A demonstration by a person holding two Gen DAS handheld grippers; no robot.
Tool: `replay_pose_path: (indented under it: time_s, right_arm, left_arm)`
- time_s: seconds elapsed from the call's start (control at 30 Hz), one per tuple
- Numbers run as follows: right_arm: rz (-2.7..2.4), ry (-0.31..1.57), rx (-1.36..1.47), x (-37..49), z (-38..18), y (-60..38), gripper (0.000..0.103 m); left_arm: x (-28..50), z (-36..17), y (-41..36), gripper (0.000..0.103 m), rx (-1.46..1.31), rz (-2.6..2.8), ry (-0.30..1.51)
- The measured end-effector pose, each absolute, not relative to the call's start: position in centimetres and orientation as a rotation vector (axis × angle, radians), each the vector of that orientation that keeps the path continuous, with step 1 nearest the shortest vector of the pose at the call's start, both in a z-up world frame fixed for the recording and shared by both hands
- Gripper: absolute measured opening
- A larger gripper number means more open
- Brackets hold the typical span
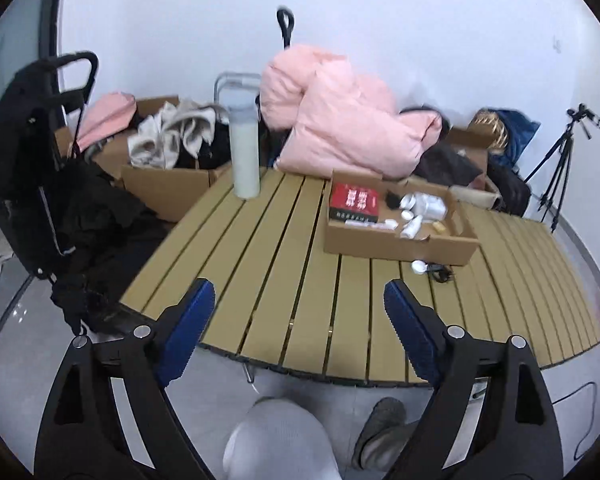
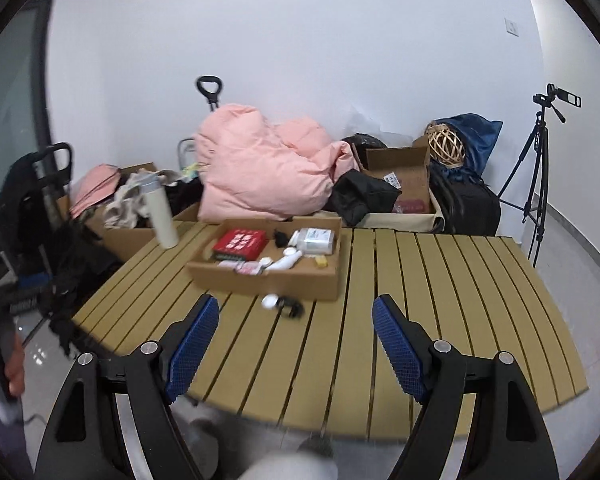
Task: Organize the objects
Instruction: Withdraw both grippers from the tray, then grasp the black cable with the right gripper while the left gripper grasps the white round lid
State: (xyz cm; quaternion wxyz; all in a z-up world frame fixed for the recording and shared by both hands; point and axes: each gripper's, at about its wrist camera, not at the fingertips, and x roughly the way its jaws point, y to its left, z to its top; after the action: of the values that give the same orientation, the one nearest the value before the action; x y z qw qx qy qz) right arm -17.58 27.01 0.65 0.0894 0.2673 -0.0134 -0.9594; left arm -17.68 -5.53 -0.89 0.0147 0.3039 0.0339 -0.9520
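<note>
A shallow cardboard box [image 1: 400, 242] [image 2: 268, 276] sits on the slatted table [image 1: 284, 280] [image 2: 440, 300]. It holds a red book [image 1: 354, 200] [image 2: 240, 245], white bottles [image 1: 424, 204] [image 2: 314, 240] and small items. In front of the box lie a small white cap [image 1: 418, 267] [image 2: 269, 301] and a black cable [image 1: 440, 271] [image 2: 292, 306]. A tall white bottle [image 1: 245, 148] [image 2: 162, 216] stands at the table's far left. My left gripper [image 1: 299, 300] and right gripper [image 2: 295, 312] are open and empty, held above the table's near edge.
A pink duvet [image 1: 340, 120] [image 2: 260, 168], cardboard boxes of clothes [image 1: 168, 152] [image 2: 120, 208] and bags lie behind the table. A black trolley [image 1: 40, 160] stands left. A tripod with camera [image 2: 540, 168] stands right. The person's feet [image 1: 380, 432] are below the near edge.
</note>
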Motion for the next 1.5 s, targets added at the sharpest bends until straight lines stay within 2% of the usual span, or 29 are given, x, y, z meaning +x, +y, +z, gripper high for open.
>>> replay_pose_path:
  time_s: [0.07, 0.13, 0.27, 0.4, 0.53, 0.67, 0.83, 0.9, 0.97, 1.1, 1.13, 1.17, 1.2, 1.23, 1.27, 1.3, 1.37, 1.43, 1.5]
  right_arm:
    - [-2.820, -0.001, 0.819, -15.5, 0.7, 26.8, 0.083]
    - [-2.778, 0.025, 0.896, -15.0, -0.1, 26.5, 0.083]
    - [-2.747, 0.032, 1.088, -16.2, -2.8, 26.3, 0.083]
    - [-2.747, 0.007, 1.137, -17.7, -4.5, 26.4, 0.083]
    - [-2.791, 0.002, 1.159, -20.7, -6.4, 26.6, 0.083]
    - [-2.827, -0.046, 1.121, -27.6, -8.2, 26.6, 0.083]
    - [-2.772, -0.087, 1.191, -37.5, -12.5, 24.5, 0.082]
    - [-2.757, -0.129, 1.260, -40.4, -15.1, 23.9, 0.076]
    - [-2.740, -0.207, 1.300, -42.4, -17.5, 23.8, 0.061]
    - [-2.734, -0.219, 1.335, -44.2, -20.0, 23.6, 0.057]
    - [-2.716, -0.230, 1.340, -44.5, -20.4, 23.6, 0.051]
    - [-2.683, -0.264, 1.334, -44.5, -20.9, 23.7, 0.046]
    - [-2.668, -0.279, 1.336, -44.5, -21.2, 23.7, 0.045]
    - [-2.651, -0.292, 1.336, -44.7, -21.5, 23.5, 0.042]
    - [-2.632, -0.298, 1.334, -44.8, -21.8, 23.3, 0.042]
    - [-2.635, -0.279, 1.329, -44.8, -21.8, 23.1, 0.040]
    - [-2.629, -0.224, 1.321, -44.8, -21.8, 22.4, 0.027]
    - [-2.613, -0.255, 1.312, -45.0, -22.1, 22.4, 0.021]
    - [-2.614, -0.256, 1.310, -45.0, -22.1, 22.4, 0.021]
  left_arm:
    - [-16.0, -0.6, -5.1, 0.087, 0.933, -3.009, 0.075]
    - [-15.2, -0.7, -4.1, 0.098, 0.931, -3.028, 0.026]
    - [-15.7, -1.5, -2.0, 0.098, 0.970, -3.033, -0.112]
    - [-18.4, -3.7, -1.2, 0.098, 1.104, -3.026, -0.085]
    - [-23.4, -6.7, 0.6, 0.098, 1.249, -3.095, -0.052]
    - [-31.6, -10.4, 4.8, 0.097, 1.382, -3.184, -0.099]
    - [-40.1, -16.2, 10.1, 0.068, 1.562, -3.126, -0.229]
    - [-41.4, -17.7, 10.9, 0.065, 1.605, -3.144, -0.222]
    - [-42.3, -19.1, 12.0, 0.065, 1.610, -3.160, -0.243]
    - [-43.1, -21.0, 12.3, 0.059, 1.590, -3.213, -0.187]
    - [-43.1, -21.3, 12.2, 0.052, 1.591, -3.229, -0.150]
    - [-43.1, -21.6, 12.1, 0.049, 1.599, -3.239, -0.119]
    - [-42.8, -21.6, 12.3, 0.042, 1.568, -3.240, -0.152]
    - [-42.5, -21.5, 12.6, 0.026, 1.562, -3.252, -0.191]
    - [-42.3, -21.5, 13.0, 0.022, 1.566, -3.268, -0.207]
    - [-42.2, -21.6, 13.2, 0.022, 1.566, -3.266, -0.229]
    - [-42.3, -21.7, 13.1, 0.022, 1.571, -3.269, -0.223]
    - [-42.3, -21.7, 13.0, 0.022, 1.576, -3.275, -0.210]
    - [-42.3, -21.7, 12.7, 0.022, 1.586, -3.279, -0.184]
